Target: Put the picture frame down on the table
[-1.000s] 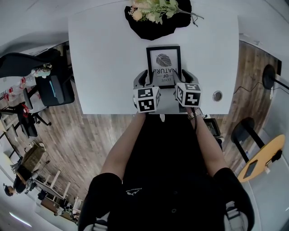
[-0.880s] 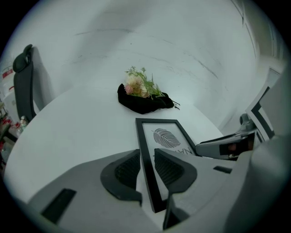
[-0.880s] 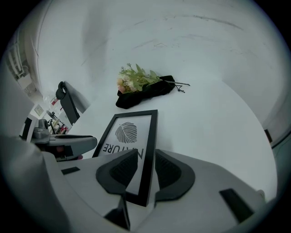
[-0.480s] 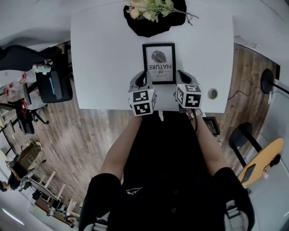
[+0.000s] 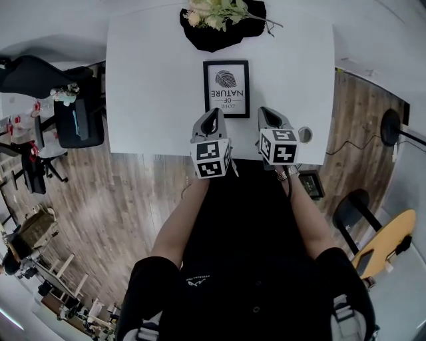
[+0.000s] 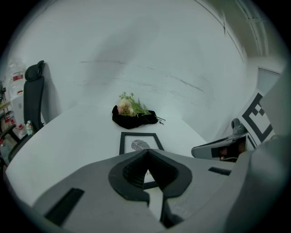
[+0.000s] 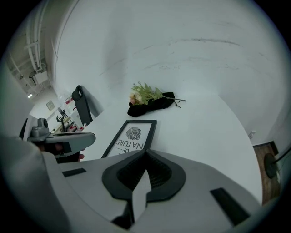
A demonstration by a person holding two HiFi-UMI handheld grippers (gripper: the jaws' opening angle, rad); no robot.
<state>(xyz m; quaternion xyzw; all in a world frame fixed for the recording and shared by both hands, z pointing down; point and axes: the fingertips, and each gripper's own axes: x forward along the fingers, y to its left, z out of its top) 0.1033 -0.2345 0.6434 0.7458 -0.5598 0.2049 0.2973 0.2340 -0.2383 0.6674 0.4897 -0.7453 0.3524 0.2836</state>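
The black picture frame [image 5: 226, 88], with a leaf print and the word NATURE, lies flat on the white table [image 5: 153, 86]. It shows in the left gripper view [image 6: 138, 143] and the right gripper view [image 7: 132, 135] too. My left gripper [image 5: 214, 113] hovers just short of the frame's near left corner, shut and empty. At the near right, my right gripper [image 5: 265, 112] is also shut and empty. Neither touches the frame. In each gripper view the jaws [image 6: 148, 152] [image 7: 146, 152] meet at their tips.
A bunch of flowers on a black cloth [image 5: 223, 20] lies at the table's far edge, beyond the frame. A round cable hole [image 5: 305, 134] sits near the right front corner. An office chair [image 5: 73, 123] stands left of the table, on the wood floor.
Both grippers have drawn back from the frame's near corners toward the table's front edge. The frame stays flat on the table, apart from them.
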